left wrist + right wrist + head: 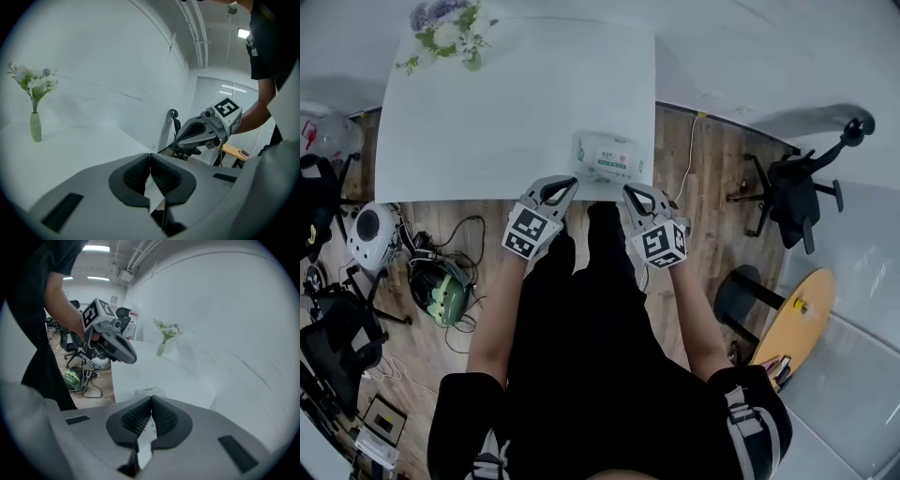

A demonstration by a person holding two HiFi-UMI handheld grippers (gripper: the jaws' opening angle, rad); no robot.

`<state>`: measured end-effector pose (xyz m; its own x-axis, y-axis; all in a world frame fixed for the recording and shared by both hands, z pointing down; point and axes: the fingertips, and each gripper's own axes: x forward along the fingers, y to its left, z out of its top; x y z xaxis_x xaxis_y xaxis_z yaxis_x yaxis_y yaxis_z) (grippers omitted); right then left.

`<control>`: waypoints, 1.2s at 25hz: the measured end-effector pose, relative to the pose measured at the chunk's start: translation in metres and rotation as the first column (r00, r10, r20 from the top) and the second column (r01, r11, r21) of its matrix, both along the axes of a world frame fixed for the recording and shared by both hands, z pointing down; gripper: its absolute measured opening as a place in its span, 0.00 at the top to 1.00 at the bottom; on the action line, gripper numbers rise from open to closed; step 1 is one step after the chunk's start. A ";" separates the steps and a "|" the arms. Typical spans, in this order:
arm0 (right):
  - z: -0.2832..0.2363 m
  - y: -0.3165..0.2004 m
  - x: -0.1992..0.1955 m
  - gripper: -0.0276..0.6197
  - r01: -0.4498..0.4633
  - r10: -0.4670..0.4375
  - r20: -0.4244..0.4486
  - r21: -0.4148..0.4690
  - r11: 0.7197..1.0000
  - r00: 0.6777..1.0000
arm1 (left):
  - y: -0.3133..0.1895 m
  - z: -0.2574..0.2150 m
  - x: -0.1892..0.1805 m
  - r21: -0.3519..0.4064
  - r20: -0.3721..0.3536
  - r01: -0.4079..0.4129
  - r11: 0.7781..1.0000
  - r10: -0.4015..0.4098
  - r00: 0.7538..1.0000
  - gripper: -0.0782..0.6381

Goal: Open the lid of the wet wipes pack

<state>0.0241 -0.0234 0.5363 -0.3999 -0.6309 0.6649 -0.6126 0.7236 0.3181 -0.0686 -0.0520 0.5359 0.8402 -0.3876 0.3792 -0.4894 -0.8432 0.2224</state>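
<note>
A white wet wipes pack [605, 157] with green print lies flat near the front edge of the white table [487, 122]; its lid looks down. My left gripper [568, 183] hovers just short of the pack's near left corner, jaws shut and empty. My right gripper [630, 191] hangs at the pack's near right corner, also shut with nothing in it. In the right gripper view the pack [146, 391] peeks out just beyond the closed pads [140, 416], and the left gripper [110, 341] is at upper left. The left gripper view shows the right gripper [206, 129] but not the pack.
A glass vase of flowers [445, 33] stands at the table's far left corner. On the wooden floor lie helmets [439, 289] and cables to the left, and a black office chair [792, 192] and a round wooden stool [797, 314] to the right.
</note>
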 end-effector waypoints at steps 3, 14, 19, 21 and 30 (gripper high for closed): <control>0.013 -0.007 -0.001 0.93 0.020 -0.020 -0.005 -0.012 1.000 1.000 | -0.004 0.013 0.003 -0.009 0.016 0.000 1.000 0.000 1.000 0.86; 0.059 -0.035 0.005 0.93 0.028 -0.029 -0.026 -0.049 0.998 0.999 | -0.022 0.056 0.015 -0.065 0.050 0.028 0.998 -0.024 0.998 0.86; 0.075 -0.045 0.004 0.93 0.024 -0.025 -0.015 -0.074 0.997 1.000 | -0.031 0.069 0.021 -0.083 0.061 0.034 0.996 -0.029 0.998 0.86; 0.080 -0.049 0.003 0.93 0.026 -0.027 -0.010 -0.085 0.996 1.000 | -0.035 0.074 0.022 -0.090 0.067 0.037 0.995 -0.031 0.997 0.86; 0.103 -0.058 0.005 0.93 0.046 -0.047 -0.002 -0.117 0.992 0.999 | -0.050 0.093 0.030 -0.115 0.080 0.043 0.992 -0.034 0.996 0.86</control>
